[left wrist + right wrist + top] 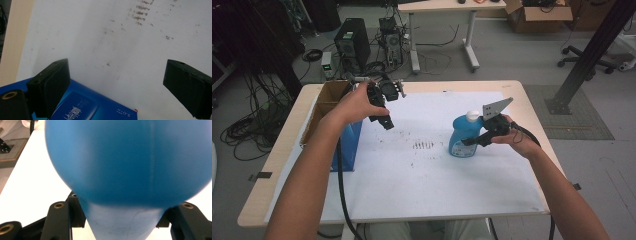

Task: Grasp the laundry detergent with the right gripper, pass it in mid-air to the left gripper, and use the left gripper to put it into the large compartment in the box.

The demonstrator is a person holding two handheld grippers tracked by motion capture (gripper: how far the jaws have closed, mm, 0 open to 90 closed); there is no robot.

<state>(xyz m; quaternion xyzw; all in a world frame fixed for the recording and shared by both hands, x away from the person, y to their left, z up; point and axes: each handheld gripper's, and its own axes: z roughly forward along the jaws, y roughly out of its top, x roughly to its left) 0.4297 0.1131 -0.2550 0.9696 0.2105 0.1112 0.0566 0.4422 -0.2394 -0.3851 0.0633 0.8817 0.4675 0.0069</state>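
Blue box (347, 145) and open cardboard box (328, 102) at table's (422, 86) left edge.

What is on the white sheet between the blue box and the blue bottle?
Only dark smudge marks lie on the white sheet between the blue box and the blue bottle, as the high view shows.
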